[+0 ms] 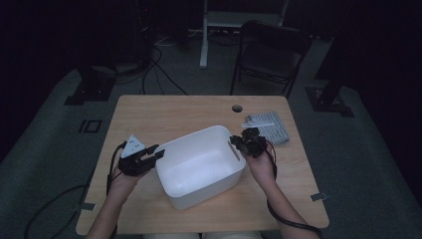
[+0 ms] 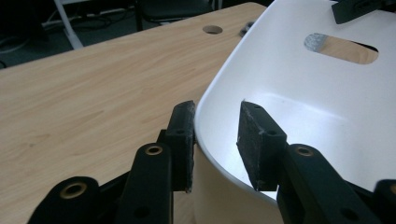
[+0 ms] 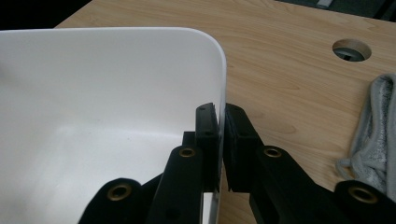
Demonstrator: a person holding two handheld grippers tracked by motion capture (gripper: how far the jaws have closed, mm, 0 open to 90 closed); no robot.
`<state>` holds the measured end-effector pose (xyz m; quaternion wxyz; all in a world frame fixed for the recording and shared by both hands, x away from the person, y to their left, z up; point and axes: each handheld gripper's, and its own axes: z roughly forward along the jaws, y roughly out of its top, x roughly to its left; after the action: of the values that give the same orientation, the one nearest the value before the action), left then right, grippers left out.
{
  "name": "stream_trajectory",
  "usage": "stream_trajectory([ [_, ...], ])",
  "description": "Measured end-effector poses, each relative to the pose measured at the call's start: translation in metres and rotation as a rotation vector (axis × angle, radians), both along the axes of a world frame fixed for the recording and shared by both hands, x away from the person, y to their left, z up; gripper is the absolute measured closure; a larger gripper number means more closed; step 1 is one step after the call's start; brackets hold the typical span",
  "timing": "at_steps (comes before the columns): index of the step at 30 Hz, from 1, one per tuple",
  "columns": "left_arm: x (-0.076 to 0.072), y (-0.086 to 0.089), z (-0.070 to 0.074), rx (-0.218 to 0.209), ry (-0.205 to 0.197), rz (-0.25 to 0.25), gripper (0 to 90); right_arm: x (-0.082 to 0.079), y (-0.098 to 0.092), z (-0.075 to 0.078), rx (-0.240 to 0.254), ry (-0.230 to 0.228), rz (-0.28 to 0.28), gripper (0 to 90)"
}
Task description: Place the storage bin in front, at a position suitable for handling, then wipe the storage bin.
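The right gripper point(image 3: 220, 140) clamped the white tub's point(image 1: 199, 169) wall, its rim hidden between the pads. The left gripper point(image 2: 215, 140) straddled the opposite rim, jaws apart, one pad touching. Tub: glossy, empty, mid-table point(image 1: 164, 112); grey cloth point(image 3: 376, 135) cut off.

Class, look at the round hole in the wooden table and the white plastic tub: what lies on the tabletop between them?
Nothing: in the high view the stretch between the round hole and the white plastic tub is bare wooden table.

One white tub point(image 1: 200, 167), one grey cloth point(image 1: 271, 127), one table point(image 1: 164, 112)
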<state>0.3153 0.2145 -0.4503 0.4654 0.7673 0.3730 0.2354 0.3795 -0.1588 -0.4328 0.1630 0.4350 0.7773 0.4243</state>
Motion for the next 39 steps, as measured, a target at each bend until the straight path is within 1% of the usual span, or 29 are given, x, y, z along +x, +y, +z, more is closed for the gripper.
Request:
stream_trajectory([
  [1,0.000,-0.001,-0.001,0.014,0.007,0.004,65.7,0.000,0.000,0.000,-0.001,-0.003,0.003,85.4],
  [3,0.000,-0.002,-0.002,0.005,0.004,0.004,65.5,-0.001,-0.001,0.000,0.008,0.000,0.006,84.3],
  [4,0.001,-0.001,-0.002,0.000,0.007,0.009,68.4,-0.002,-0.002,0.000,0.016,0.003,0.009,80.2],
  [5,0.002,-0.001,-0.002,0.003,0.007,0.010,70.3,-0.002,-0.004,0.000,0.039,0.004,0.021,77.6],
  [6,0.002,-0.001,-0.002,0.003,0.010,0.019,74.2,-0.007,-0.008,0.002,0.063,-0.002,0.027,72.6],
  [7,0.003,-0.002,-0.001,0.005,0.012,0.031,74.2,-0.007,-0.008,0.002,0.063,-0.002,0.027,72.6],
  [9,0.004,-0.004,0.000,0.018,0.011,0.050,76.9,-0.012,-0.011,0.005,0.071,-0.016,0.032,70.4],
  [10,0.004,-0.004,0.000,0.018,0.014,0.059,77.7,-0.015,-0.013,0.007,0.077,-0.022,0.035,66.6],
  [13,0.006,-0.003,0.000,0.005,0.022,0.066,80.0,-0.023,-0.019,0.011,0.083,-0.035,0.036,60.9],
  [14,0.006,-0.001,0.000,0.002,0.029,0.067,80.9,-0.030,-0.024,0.013,0.092,-0.043,0.041,59.9],
  [16,0.006,0.001,0.001,0.012,0.025,0.076,81.0,-0.033,-0.027,0.013,0.089,-0.048,0.043,58.2],
  [18,0.006,0.005,0.001,0.000,0.031,0.065,81.0,-0.039,-0.033,0.012,0.086,-0.060,0.041,57.7],
  [19,0.007,0.006,0.000,-0.005,0.027,0.069,81.0,-0.042,-0.036,0.012,0.090,-0.059,0.041,56.5],
  [22,0.006,0.007,-0.001,0.000,0.011,0.067,80.9,-0.049,-0.045,0.009,0.095,-0.051,0.047,53.2],
  [24,0.006,0.007,-0.002,-0.001,0.006,0.067,80.9,-0.054,-0.050,0.008,0.093,-0.060,0.047,52.6],
  [26,0.006,0.008,-0.002,-0.013,0.006,0.061,80.9,-0.057,-0.055,0.008,0.092,-0.068,0.044,51.5],
  [27,0.007,0.009,-0.003,-0.027,0.008,0.060,80.9,-0.058,-0.058,0.008,0.096,-0.073,0.039,51.5],
  [29,0.007,0.010,-0.004,-0.035,0.004,0.056,81.0,-0.059,-0.064,0.008,0.110,-0.078,0.033,49.1],
  [31,0.006,0.009,-0.004,-0.030,0.000,0.060,81.0,-0.058,-0.069,0.009,0.109,-0.101,0.019,47.3],
  [32,0.006,0.009,-0.004,-0.029,-0.002,0.061,80.9,-0.056,-0.073,0.010,0.114,-0.116,0.012,44.9],
  [35,0.006,0.009,-0.004,-0.031,-0.006,0.058,80.8,-0.046,-0.084,0.010,0.131,-0.132,-0.006,40.7],
  [38,0.006,0.008,-0.004,-0.016,-0.020,0.060,80.7,-0.032,-0.096,0.009,0.125,-0.151,-0.046,39.3],
  [39,0.006,0.008,-0.004,-0.016,-0.021,0.062,80.6,-0.027,-0.099,0.008,0.117,-0.158,-0.067,39.3],
])
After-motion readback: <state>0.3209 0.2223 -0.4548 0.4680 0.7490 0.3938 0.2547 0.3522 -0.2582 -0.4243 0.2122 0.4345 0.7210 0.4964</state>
